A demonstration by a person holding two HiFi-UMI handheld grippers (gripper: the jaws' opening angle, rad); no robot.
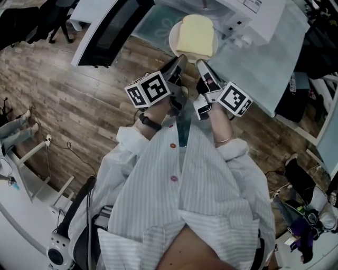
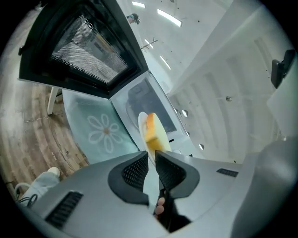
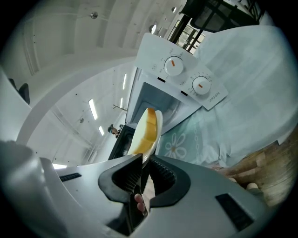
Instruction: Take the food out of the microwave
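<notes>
While just in front of the microwave point(image 1: 248, 16), clamped narrowly on the plate point(image 1: 173, 39) rim: left gripper point(image 1: 180, 59), right gripper point(image 1: 201, 65), with toast point(image 1: 196, 36) beyond fingertips point(image 2: 136, 169), toward microwave.

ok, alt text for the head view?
Seen from above, a person's left gripper and right gripper each clamp the near rim of a white plate carrying a slice of bread, held in front of the open microwave.

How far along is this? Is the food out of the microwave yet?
Nearly done. The door of the microwave is open, and the plate with bread is outside it. In hand: the left gripper and right gripper each clamp the plate's rim. Remaining: setting it down, likely on the table.
</notes>
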